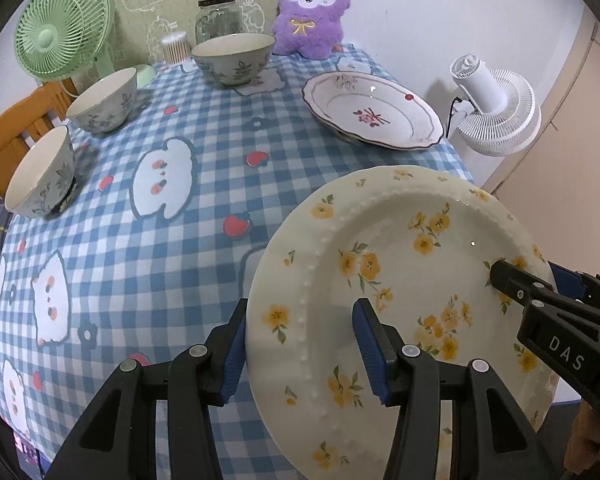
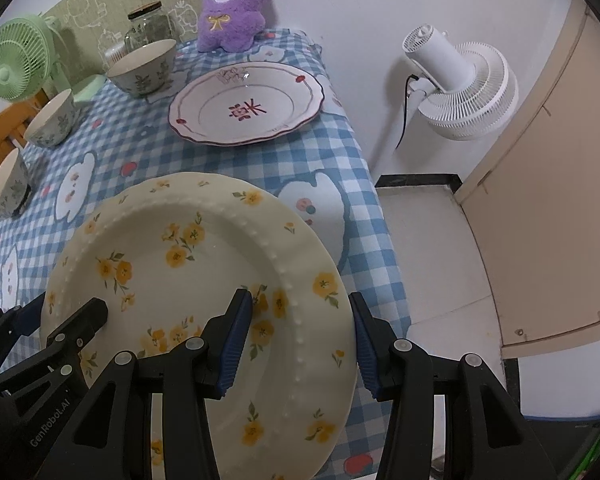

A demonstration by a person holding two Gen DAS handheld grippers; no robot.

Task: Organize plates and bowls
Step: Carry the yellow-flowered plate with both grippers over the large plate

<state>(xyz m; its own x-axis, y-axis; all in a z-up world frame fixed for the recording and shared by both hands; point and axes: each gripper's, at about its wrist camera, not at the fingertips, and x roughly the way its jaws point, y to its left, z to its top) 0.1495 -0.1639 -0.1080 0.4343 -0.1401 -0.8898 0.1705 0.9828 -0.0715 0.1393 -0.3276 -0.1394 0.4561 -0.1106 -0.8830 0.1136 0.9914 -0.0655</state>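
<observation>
A cream plate with yellow flowers (image 1: 396, 276) (image 2: 188, 264) is held tilted above the near right of the table. My left gripper (image 1: 300, 344) is shut on its left rim. My right gripper (image 2: 300, 340), also in the left wrist view (image 1: 504, 276), is shut on its right rim. A white plate with red flowers (image 1: 374, 110) (image 2: 246, 106) lies at the far right. Three floral bowls stand along the left: near (image 1: 42, 174), middle (image 1: 102, 102), far (image 1: 233, 58).
The table has a blue checked cloth (image 1: 204, 152). At the back stand a green fan (image 1: 62, 26), a glass jar (image 1: 219, 18) and a purple plush toy (image 1: 312, 16). A white fan (image 2: 456, 84) stands off the table's right edge.
</observation>
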